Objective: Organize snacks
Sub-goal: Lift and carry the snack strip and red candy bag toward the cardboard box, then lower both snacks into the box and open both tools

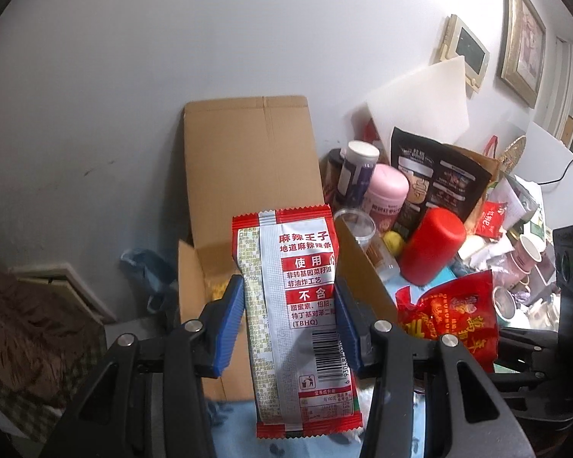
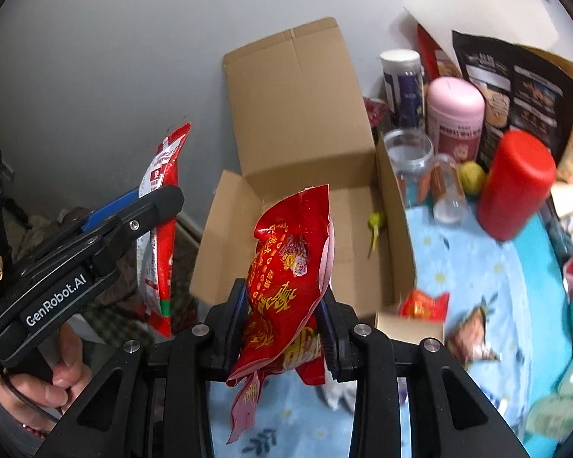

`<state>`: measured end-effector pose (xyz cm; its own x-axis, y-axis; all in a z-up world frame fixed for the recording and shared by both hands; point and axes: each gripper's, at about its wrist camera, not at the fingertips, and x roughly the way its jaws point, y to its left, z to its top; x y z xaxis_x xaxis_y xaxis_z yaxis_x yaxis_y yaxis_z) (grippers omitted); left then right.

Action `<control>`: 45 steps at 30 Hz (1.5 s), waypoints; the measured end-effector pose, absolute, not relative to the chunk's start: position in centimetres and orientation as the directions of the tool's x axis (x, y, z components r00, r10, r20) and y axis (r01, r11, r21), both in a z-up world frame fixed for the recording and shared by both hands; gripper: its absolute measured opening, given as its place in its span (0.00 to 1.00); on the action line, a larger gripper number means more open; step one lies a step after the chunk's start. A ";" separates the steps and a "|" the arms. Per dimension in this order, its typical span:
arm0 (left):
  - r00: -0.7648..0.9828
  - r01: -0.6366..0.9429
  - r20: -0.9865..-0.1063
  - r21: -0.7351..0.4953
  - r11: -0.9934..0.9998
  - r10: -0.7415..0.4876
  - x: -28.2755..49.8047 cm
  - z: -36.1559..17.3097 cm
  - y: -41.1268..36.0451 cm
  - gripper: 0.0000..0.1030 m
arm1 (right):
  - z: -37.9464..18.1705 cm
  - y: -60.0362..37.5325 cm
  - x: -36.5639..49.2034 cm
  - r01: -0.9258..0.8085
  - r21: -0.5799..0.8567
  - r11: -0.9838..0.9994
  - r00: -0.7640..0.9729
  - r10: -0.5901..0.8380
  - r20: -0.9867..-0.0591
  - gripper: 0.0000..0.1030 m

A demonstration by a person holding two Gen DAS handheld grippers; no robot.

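My left gripper (image 1: pixel 288 316) is shut on a red and silver spicy-strip packet (image 1: pixel 294 305), held upright in front of the open cardboard box (image 1: pixel 248 160). The same packet (image 2: pixel 160 229) and left gripper (image 2: pixel 133 210) show at the left of the right wrist view. My right gripper (image 2: pixel 284 324) is shut on a crumpled red bag with gold print (image 2: pixel 286 274), held above the box's near edge (image 2: pixel 301 114). That red bag also shows in the left wrist view (image 1: pixel 450 316). The box holds a small green item (image 2: pixel 374 225).
Right of the box stand a red canister (image 2: pixel 515 187), a pink jar (image 2: pixel 454 118), a white-capped tube (image 2: pixel 403 84), a black pouch (image 2: pixel 515 87) and clear containers (image 2: pixel 410 152). Small snacks (image 2: pixel 424 305) lie on the blue flowered cloth (image 2: pixel 477 259). Picture frames (image 1: pixel 521 38) lean against the wall.
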<state>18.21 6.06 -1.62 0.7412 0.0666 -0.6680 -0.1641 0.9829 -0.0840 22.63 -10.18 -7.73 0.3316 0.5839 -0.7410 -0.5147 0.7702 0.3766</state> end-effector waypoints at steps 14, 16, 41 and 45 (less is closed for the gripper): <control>0.714 -0.179 -0.695 -0.066 0.982 0.084 25.5 -5.0 8.6 0.44 | -9.6 -6.9 30.5 -0.575 0.344 0.742 0.327 0.594 -0.735 0.33; 0.700 -0.184 -0.711 -0.088 0.979 0.068 26.4 -6.0 9.2 0.44 | -10.3 -6.5 31.5 -0.568 0.350 0.745 0.324 0.594 -0.736 0.33; 0.489 -0.288 -0.860 -0.001 0.958 0.146 32.6 -18.4 13.3 0.44 | -19.6 -0.1 37.0 -0.527 0.254 0.811 0.273 0.444 -0.854 0.34; 0.471 -0.279 -0.872 -0.004 0.960 0.133 33.1 -19.4 13.3 0.44 | -20.3 1.1 37.0 -0.522 0.230 0.821 0.264 0.412 -0.872 0.34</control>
